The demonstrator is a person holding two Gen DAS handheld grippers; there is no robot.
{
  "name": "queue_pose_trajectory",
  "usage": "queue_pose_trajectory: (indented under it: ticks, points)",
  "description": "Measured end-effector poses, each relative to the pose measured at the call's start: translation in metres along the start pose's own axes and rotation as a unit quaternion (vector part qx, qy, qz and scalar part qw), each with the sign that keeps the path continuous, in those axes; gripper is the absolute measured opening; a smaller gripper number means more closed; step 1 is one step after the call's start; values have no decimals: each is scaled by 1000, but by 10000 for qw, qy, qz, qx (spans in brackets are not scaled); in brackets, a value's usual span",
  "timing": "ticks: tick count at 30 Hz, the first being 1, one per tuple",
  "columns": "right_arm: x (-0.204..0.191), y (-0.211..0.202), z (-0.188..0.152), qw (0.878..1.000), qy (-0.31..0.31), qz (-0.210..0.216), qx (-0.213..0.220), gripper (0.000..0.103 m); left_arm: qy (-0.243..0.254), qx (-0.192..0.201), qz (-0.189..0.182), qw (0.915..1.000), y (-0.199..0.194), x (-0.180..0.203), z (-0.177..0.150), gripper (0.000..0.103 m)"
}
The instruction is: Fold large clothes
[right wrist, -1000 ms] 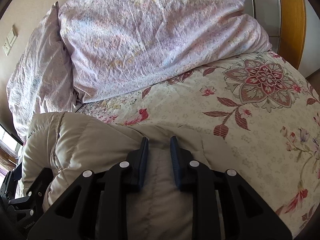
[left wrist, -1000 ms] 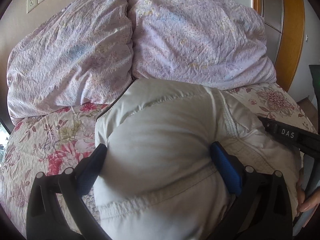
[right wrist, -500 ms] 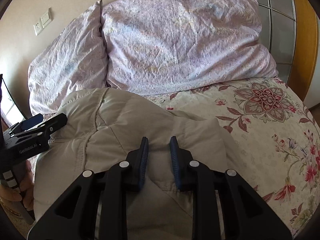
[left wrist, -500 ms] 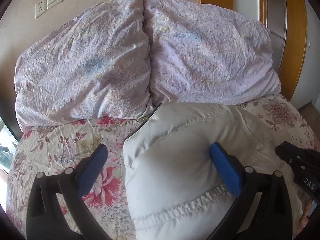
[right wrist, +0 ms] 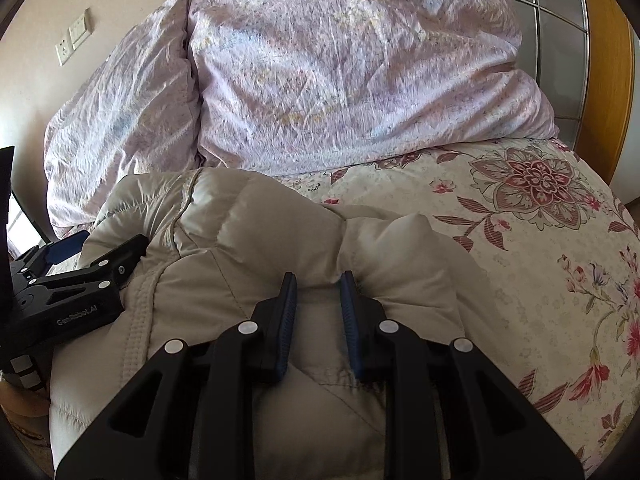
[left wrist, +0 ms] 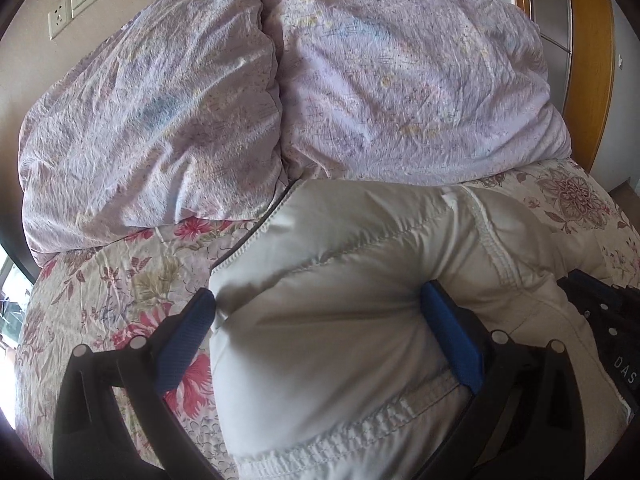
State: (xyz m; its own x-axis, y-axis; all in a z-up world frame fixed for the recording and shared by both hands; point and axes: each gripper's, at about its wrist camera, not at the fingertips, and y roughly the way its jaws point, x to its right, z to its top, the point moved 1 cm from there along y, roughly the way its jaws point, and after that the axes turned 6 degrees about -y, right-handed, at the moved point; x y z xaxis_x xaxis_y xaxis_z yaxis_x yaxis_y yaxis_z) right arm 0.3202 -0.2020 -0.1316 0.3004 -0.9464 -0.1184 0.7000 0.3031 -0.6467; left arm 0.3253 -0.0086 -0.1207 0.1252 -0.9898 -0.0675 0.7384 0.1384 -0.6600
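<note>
Jaws first: your left gripper [left wrist: 316, 320] stands wide around a thick puffed fold of the pale padded jacket [left wrist: 360, 300], one blue pad against the fold's edge, the other sunk into the padding, though you cannot tell from these views whether it truly clamps or merely brackets the bulk; your right gripper [right wrist: 318, 304] is clenched narrow on a pinched ridge of the same jacket, fabric bunching up between its pads. Beneath it all, the bed [right wrist: 540, 240], spread with a cream cover printed in red and pink flowers, carries the garment, which lies bunched near its middle with its far edge touching the bedding at the head. Two large lilac crumpled pillows [left wrist: 400, 80] lean side by side against the wall beyond the jacket. A wooden-framed wardrobe panel [right wrist: 560, 40] rises at the far right. On the beige wall at upper left sits a socket and switch plate [left wrist: 72, 4].
</note>
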Motion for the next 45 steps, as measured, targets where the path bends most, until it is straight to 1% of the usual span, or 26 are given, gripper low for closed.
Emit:
queue_pose_trajectory:
  ticks: [5, 16, 18, 21, 22, 24, 26, 28, 29, 30, 32, 34, 41, 45]
  points:
    - [1, 5, -2, 10000, 38, 49, 4, 23, -35, -68, -38, 10000, 7, 1, -1, 101]
    - [2, 9, -3, 9999, 116, 53, 94, 23, -185, -46, -186, 9996, 16, -1, -3, 101]
    - [1, 8, -2, 9999, 104, -2, 72, 23, -171, -31, -168, 9997, 16, -1, -3, 101]
    - [-5, 2, 10, 9995, -14, -255, -170, 24, -188, -32, -165, 9997, 16, -3, -3, 101]
    - [-6, -2, 14, 9995, 22, -257, -177, 24, -199, -32, -168, 9997, 16, -3, -3, 101]
    - [-4, -10, 24, 9997, 70, -221, -44, 24, -198, -25, -153, 9997, 16, -3, -4, 101]
    - [-1, -11, 29, 9993, 70, -363, 58, 24, -207, -23, -161, 9997, 16, -3, -4, 101]
    - [8, -4, 28, 9988, 198, -439, 18, 24, -227, -22, -182, 9996, 15, -3, -4, 101]
    - [15, 3, 24, 9989, 303, -364, -21, 24, -230, -14, -190, 9996, 15, -3, -4, 101]
    - [19, 6, 20, 9990, 366, -258, 52, 24, -239, -9, -201, 9995, 15, -4, -4, 101]
    - [22, 7, 15, 9988, 388, -198, 203, 24, -253, 4, -235, 9994, 14, -4, -4, 101]
    - [25, 10, 12, 9984, 474, -136, 261, 24, -260, 13, -251, 9993, 13, -4, -4, 101]
    - [31, 19, 9, 9980, 617, 84, 138, 24, -284, -3, -266, 9992, 14, -3, -4, 101]
    - [32, 25, 9, 9981, 599, 167, -44, 24, -330, -46, -336, 9989, 16, -5, -3, 101]
